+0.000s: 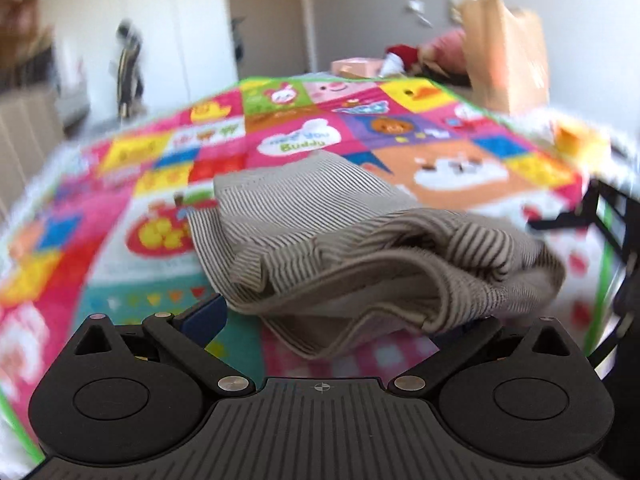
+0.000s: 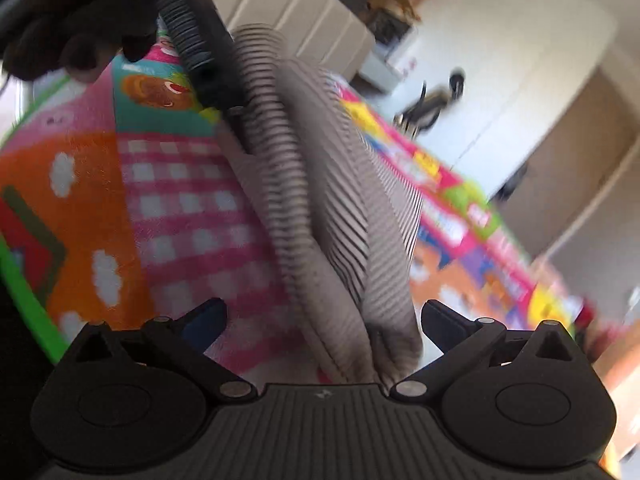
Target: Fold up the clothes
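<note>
- The striped garment (image 1: pixel 360 240) is a thin, soft knit: it looks light and limp, so it should sag and slide out of shape wherever it is not supported.
- It lies bunched in loose folds on the colourful play mat (image 1: pixel 120 208), its near hem draped just ahead of the left gripper (image 1: pixel 340 316).
- The left gripper's fingers stand wide apart; the cloth's edge lies between them, not pinched. The right-hand finger is hidden under the fold.
- The right gripper (image 2: pixel 324 320) is also spread open, with a rope of the garment (image 2: pixel 320 200) passing between its fingers, unclamped.
- Best hold, I judge: the doubled hem edge or a corner, where layers give a firmer bite than single cloth.
- In the right wrist view the bundle's long axis runs away from the camera, up toward the other gripper; motion blur keeps me from telling collar from hem.
</note>
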Demonstrator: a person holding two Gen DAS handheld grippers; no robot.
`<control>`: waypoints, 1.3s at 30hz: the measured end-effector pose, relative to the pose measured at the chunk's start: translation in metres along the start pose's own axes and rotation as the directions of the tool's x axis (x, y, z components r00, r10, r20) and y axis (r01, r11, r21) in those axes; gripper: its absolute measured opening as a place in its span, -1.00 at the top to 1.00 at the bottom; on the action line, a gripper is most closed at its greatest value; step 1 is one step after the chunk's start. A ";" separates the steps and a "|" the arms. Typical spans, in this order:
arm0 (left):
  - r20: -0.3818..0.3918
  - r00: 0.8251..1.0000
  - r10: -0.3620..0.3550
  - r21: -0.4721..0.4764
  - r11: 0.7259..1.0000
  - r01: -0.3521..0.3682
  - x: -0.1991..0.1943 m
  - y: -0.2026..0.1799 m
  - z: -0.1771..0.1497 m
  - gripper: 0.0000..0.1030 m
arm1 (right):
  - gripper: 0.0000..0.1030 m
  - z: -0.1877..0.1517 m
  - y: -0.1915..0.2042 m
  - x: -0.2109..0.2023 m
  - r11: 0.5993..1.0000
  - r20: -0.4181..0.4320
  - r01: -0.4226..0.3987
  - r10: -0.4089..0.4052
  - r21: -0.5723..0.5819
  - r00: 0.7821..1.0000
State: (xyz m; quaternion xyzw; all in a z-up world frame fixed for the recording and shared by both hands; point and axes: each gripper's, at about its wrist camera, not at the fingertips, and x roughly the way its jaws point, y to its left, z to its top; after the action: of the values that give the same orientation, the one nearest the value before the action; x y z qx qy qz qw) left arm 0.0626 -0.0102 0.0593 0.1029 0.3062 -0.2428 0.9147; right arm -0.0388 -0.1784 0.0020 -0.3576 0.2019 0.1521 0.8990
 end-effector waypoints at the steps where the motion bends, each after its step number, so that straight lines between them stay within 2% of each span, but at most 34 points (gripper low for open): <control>1: -0.008 1.000 -0.015 -0.025 1.000 0.015 0.003 0.003 -0.001 -1.00 | -1.00 0.004 0.005 0.003 0.999 0.026 0.028 -0.027 -0.035 0.999; 3: -0.022 0.999 -0.043 -0.072 0.997 0.041 0.008 0.008 -0.003 -1.00 | -0.98 0.017 0.009 0.011 0.995 0.072 0.063 -0.057 -0.075 0.996; 5: -0.032 0.999 -0.038 -0.028 0.999 0.037 0.009 0.005 -0.009 -1.00 | -0.69 0.030 0.004 0.019 0.997 0.088 0.048 -0.043 -0.055 0.995; 7: -0.041 0.999 -0.033 0.062 0.997 0.035 0.005 0.001 -0.015 -1.00 | -0.62 0.042 -0.018 0.030 0.997 0.044 -0.052 0.049 0.061 0.998; 9: -0.036 0.999 -0.023 0.175 0.984 0.029 -0.003 -0.001 -0.022 -1.00 | -0.56 0.045 -0.042 0.038 0.967 0.015 -0.145 0.145 0.209 0.989; 11: -0.028 1.000 0.003 0.306 0.952 0.006 -0.010 -0.003 -0.030 -1.00 | -0.45 0.042 -0.062 0.044 0.916 0.001 -0.214 0.227 0.339 0.974; 13: -0.029 0.999 0.033 0.420 0.907 -0.018 -0.010 -0.002 -0.038 -1.00 | -0.39 0.037 -0.078 0.049 0.849 -0.003 -0.259 0.293 0.461 0.956; 17: 0.016 0.998 0.068 0.555 0.830 -0.065 0.001 -0.005 -0.045 -1.00 | -0.36 0.027 -0.103 0.058 0.699 0.026 -0.300 0.374 0.649 0.927; 19: 0.054 0.996 0.070 0.597 0.797 -0.088 0.010 -0.008 -0.042 -1.00 | -0.36 0.022 -0.107 0.060 0.666 0.034 -0.308 0.391 0.679 0.920; 22: 0.108 0.992 0.059 0.652 0.750 -0.115 0.030 -0.017 -0.033 -1.00 | -0.36 0.023 -0.110 0.064 0.674 0.030 -0.328 0.414 0.662 0.910; 24: 0.136 0.990 0.041 0.690 0.713 -0.125 0.045 -0.023 -0.027 -1.00 | -0.36 0.024 -0.110 0.066 0.695 0.021 -0.343 0.427 0.632 0.904; 29: 0.139 0.989 -0.058 0.762 0.644 -0.069 0.061 -0.036 -0.018 -0.98 | -0.36 0.027 -0.107 0.064 0.753 0.002 -0.368 0.438 0.545 0.899; 31: 0.113 0.988 -0.102 0.787 0.616 -0.026 0.058 -0.039 -0.021 -0.75 | -0.37 0.026 -0.106 0.059 0.790 -0.012 -0.369 0.429 0.490 0.903; 32: 0.096 0.988 -0.120 0.795 0.606 -0.004 0.057 -0.040 -0.022 -0.55 | -0.41 0.025 -0.106 0.057 0.809 -0.020 -0.368 0.423 0.458 0.906; 33: 0.081 0.988 -0.130 0.791 0.611 0.016 0.057 -0.040 -0.022 -0.43 | -0.45 0.022 -0.106 0.053 0.826 -0.027 -0.364 0.415 0.430 0.909; 35: 0.065 0.989 -0.135 0.760 0.649 0.039 0.056 -0.039 -0.020 -0.32 | -0.69 0.013 -0.110 0.041 0.847 -0.033 -0.361 0.405 0.391 0.914; 36: 0.057 0.989 -0.138 0.740 0.670 0.050 0.056 -0.038 -0.018 -0.29 | -0.70 0.007 -0.115 0.033 0.848 -0.029 -0.364 0.405 0.385 0.914; 37: 0.047 0.989 -0.140 0.698 0.713 0.067 0.056 -0.035 -0.014 -0.28 | -0.70 -0.001 -0.121 0.025 0.845 -0.027 -0.365 0.407 0.391 0.913; 39: 0.029 0.989 -0.147 0.606 0.789 0.099 0.057 -0.030 -0.006 -0.25 | -0.75 -0.017 -0.134 0.009 0.848 -0.029 -0.333 0.377 0.412 0.926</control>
State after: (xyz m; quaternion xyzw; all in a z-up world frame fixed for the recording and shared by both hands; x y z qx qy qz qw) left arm 0.0840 -0.0557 0.0185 0.3590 0.1850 -0.3902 0.8274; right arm 0.0210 -0.2823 0.0642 -0.1305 0.3399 0.2514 0.8968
